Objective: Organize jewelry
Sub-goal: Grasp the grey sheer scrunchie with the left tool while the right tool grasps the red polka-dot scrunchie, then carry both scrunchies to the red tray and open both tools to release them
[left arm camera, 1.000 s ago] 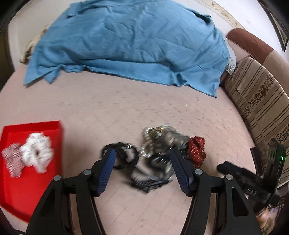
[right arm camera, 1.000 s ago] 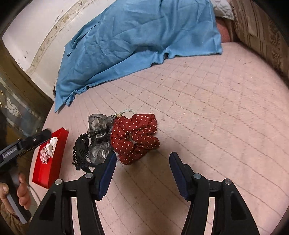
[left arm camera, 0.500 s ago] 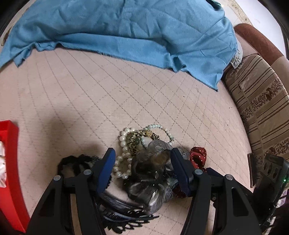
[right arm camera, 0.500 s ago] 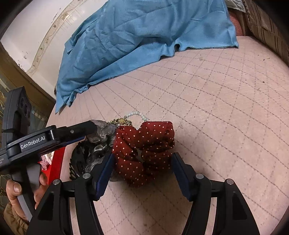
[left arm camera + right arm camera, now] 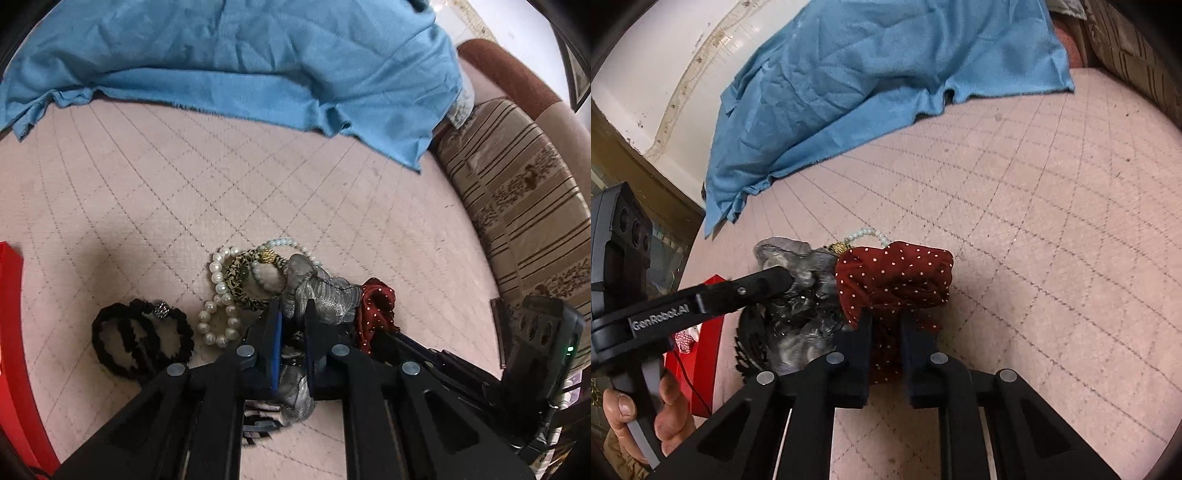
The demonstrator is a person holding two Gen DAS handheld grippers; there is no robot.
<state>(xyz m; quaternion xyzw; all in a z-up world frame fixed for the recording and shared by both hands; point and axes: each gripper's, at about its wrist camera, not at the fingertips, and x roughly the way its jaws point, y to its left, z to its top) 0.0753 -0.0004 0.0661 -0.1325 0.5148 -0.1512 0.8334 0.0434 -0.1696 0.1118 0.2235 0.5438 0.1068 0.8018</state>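
Observation:
A small pile of accessories lies on the pink quilted bed. My left gripper (image 5: 293,314) is shut on the grey sheer scrunchie (image 5: 325,291), which also shows in the right wrist view (image 5: 801,266). My right gripper (image 5: 886,321) is shut on the red dotted scrunchie (image 5: 897,280), seen beside the grey one in the left wrist view (image 5: 376,306). A pearl bracelet (image 5: 221,295), a leopard-print bangle (image 5: 240,280) and a black scrunchie (image 5: 140,339) lie left of the pile. A black hair claw (image 5: 750,343) sits under the grey scrunchie.
A red tray (image 5: 705,354) stands at the left and also shows in the left wrist view (image 5: 14,354). A blue cloth (image 5: 240,55) covers the far part of the bed. A striped cushion (image 5: 524,206) lies along the right edge.
Both grippers moved in on the pile and closed: the left on the grey scrunchie, the right on the red dotted scrunchie. Both were open before.

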